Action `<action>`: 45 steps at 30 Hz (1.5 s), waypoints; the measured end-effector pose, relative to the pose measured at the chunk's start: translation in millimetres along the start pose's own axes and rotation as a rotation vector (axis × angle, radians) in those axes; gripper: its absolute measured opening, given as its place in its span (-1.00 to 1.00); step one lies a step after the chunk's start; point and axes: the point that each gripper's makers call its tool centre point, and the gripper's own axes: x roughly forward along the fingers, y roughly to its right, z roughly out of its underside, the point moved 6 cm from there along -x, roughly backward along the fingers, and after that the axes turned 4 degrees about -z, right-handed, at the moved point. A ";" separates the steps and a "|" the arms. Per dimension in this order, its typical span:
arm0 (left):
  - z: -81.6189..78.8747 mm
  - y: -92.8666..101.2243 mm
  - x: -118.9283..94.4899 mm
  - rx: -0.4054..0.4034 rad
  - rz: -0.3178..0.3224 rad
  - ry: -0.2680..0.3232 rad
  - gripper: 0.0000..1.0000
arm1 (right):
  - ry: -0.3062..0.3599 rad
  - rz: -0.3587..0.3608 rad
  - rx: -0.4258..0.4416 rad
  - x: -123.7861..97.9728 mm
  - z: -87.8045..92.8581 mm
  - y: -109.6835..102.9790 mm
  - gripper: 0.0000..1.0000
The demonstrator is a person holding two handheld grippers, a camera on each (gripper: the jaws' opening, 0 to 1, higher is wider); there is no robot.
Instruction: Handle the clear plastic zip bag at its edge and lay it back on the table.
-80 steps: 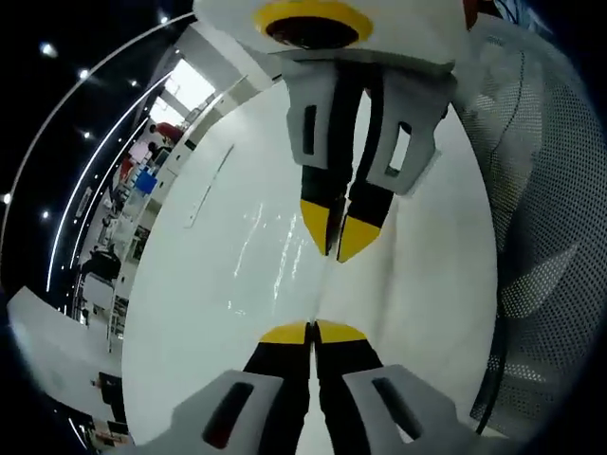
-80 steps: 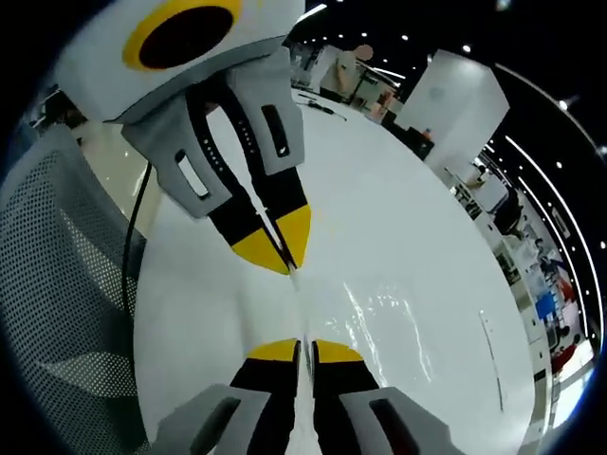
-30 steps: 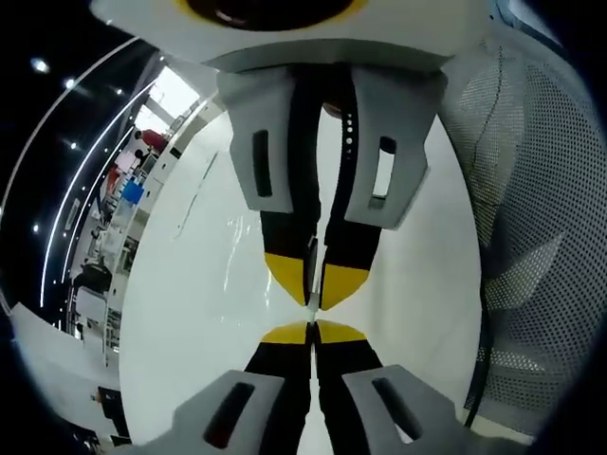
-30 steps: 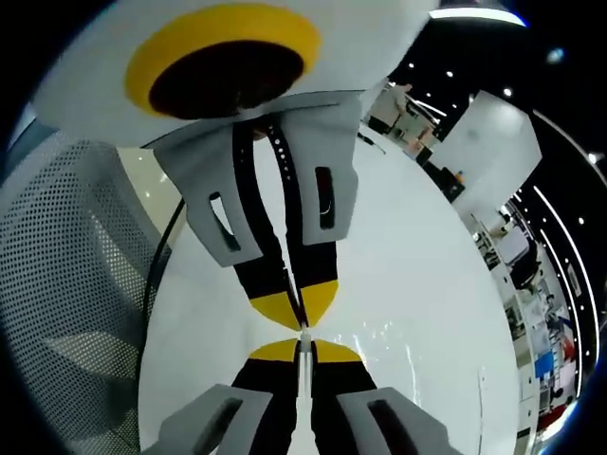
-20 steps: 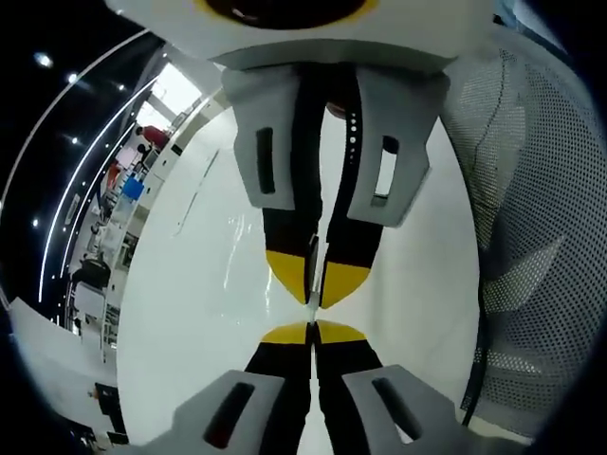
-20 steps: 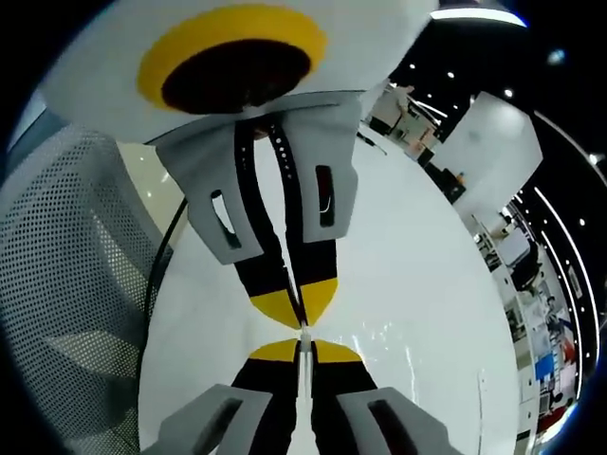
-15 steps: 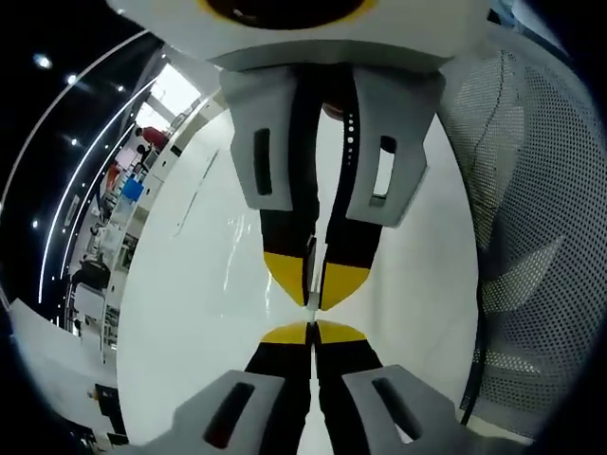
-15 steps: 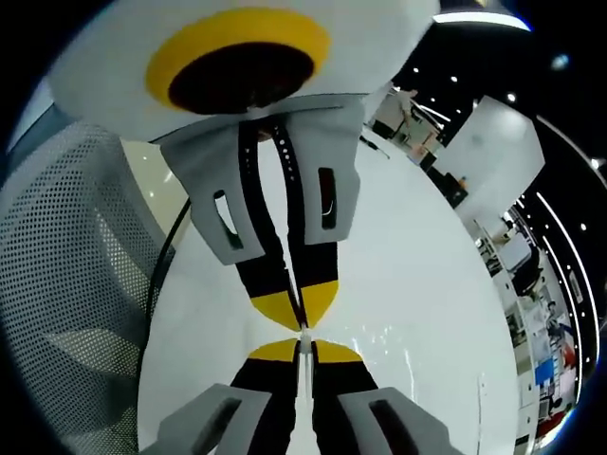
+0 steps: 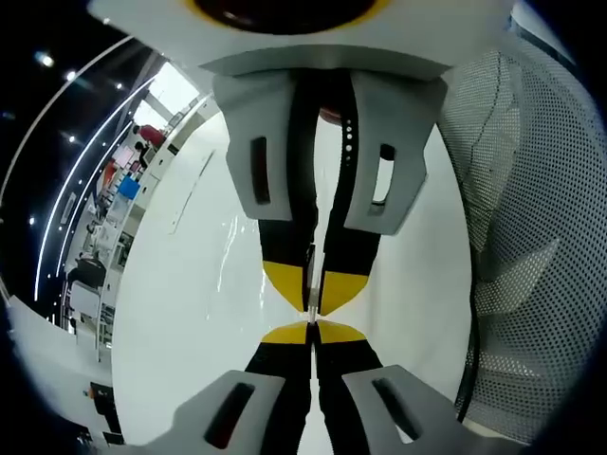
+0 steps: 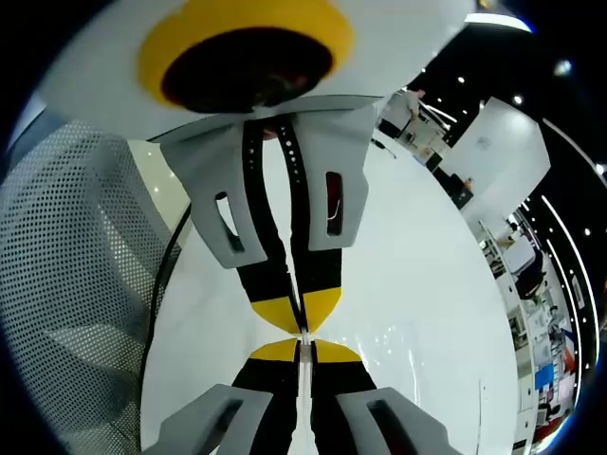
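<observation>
Pinching bag edge, both tools tip-to-tip.

Both grippers — left gripper, right gripper — have grey-white bodies, black jaws, yellow tips.

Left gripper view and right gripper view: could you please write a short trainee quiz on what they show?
1. True or false: the left hand-held gripper is wide open.
2. In the left gripper view, what stands beside the table? A) mesh chair B) sink C) ladder
3. What does the right hand-held gripper pinch?

Key:
1. False; its jaws are shut.
2. A
3. The edge of the bag, tip to tip with the left hand-held gripper.
</observation>
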 end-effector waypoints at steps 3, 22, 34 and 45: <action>-1.0 -0.8 -2.1 -0.007 -0.003 -0.001 -1.00 | -0.002 0.004 0.002 -2.2 1.5 0.8 -1.00; -1.2 -4.1 -6.5 -0.022 -0.006 -0.005 -1.00 | -0.017 0.023 0.015 -10.7 12.1 4.4 -1.00; 1.6 -6.3 -4.9 -0.036 -0.008 -0.012 -1.00 | -0.032 0.035 0.021 -15.7 20.4 6.4 -1.00; 5.5 -5.8 -3.9 -0.038 -0.005 -0.023 -1.00 | -0.047 0.038 0.031 -20.0 27.7 4.7 -1.00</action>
